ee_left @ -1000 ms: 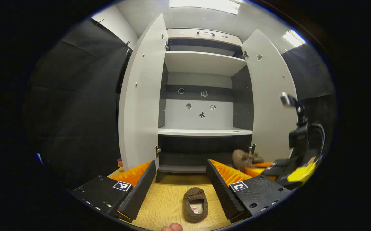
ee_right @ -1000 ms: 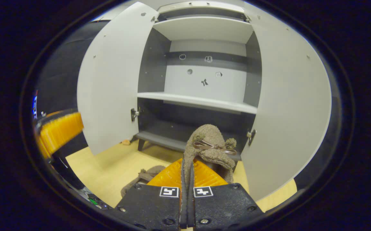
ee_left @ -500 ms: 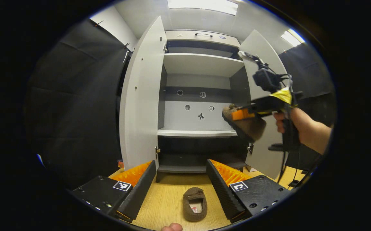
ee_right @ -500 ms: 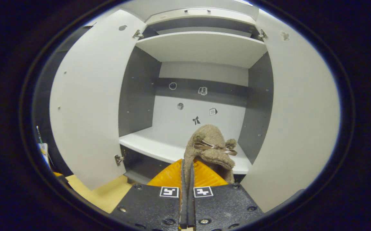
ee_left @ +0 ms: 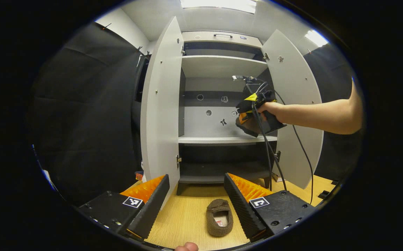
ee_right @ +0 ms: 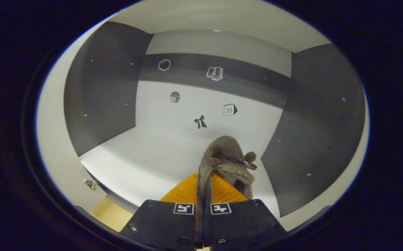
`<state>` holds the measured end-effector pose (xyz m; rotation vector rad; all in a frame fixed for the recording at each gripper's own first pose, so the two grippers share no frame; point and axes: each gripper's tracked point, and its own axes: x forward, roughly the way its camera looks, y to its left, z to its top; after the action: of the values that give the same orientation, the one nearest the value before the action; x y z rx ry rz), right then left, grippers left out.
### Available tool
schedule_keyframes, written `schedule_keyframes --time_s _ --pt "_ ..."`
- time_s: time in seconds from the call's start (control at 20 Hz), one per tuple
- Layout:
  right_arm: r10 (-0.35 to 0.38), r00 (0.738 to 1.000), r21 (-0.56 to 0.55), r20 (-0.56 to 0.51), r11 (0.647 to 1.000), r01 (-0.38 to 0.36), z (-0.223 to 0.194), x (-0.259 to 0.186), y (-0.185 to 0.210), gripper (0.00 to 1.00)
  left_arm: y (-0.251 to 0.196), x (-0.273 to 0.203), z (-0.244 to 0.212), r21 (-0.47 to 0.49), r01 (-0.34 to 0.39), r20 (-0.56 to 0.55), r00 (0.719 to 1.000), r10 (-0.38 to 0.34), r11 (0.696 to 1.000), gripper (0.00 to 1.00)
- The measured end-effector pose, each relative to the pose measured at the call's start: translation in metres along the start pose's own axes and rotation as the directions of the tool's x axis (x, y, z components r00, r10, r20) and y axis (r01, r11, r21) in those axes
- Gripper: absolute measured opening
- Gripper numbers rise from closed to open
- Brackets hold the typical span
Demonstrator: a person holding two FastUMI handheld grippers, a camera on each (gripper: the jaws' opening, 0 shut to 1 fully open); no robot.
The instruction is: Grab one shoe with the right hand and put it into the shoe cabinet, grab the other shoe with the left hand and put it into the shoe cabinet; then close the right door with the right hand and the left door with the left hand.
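Brown felt fills my right gripper [ee_right: 203, 195]: its fingers are pinched tight on the heel edge of the first shoe [ee_right: 228, 164], which hangs over the right side of the white middle shelf [ee_right: 142, 153] inside the shoe cabinet [ee_left: 218, 66]. So I judge the first step nearly done: the shoe is inside but, as far as I can tell, not yet resting on the board. Next I should lower it until the sole sits flat, then part the fingers and draw back without dragging it out by the rim. The grey side wall [ee_right: 316, 132] is near the toe, so I must keep clear of it. From the left gripper view, the cable [ee_left: 269, 153] trailing from my right hand [ee_left: 269, 109] hangs down in front of the lower opening and could snag. My left gripper [ee_left: 197, 202] waits spread wide above the floor [ee_left: 184, 219], empty, with the second shoe [ee_left: 219, 217] lying between its fingers' line, toe toward the cabinet. Both the left door [ee_left: 161, 104] and the right door [ee_left: 297, 104] stand open, leaving the way in free.
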<state>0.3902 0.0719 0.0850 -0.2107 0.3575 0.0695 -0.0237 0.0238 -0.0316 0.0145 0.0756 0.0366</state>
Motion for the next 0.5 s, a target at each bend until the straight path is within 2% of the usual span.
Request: schedule_keyframes --time_s 0.3,0.5 --pt "-0.019 0.995 -0.019 -0.102 1.0 0.017 -0.009 0.032 0.011 0.05 0.007 0.004 0.003 -0.016 -0.02 0.01 1.0 0.021 1.0 0.95" --pt "-0.041 0.995 -0.028 -0.089 0.999 0.039 -0.005 0.029 0.01 0.15 0.01 0.005 0.003 -0.023 -0.027 0.011 1.0 0.027 0.999 0.95"
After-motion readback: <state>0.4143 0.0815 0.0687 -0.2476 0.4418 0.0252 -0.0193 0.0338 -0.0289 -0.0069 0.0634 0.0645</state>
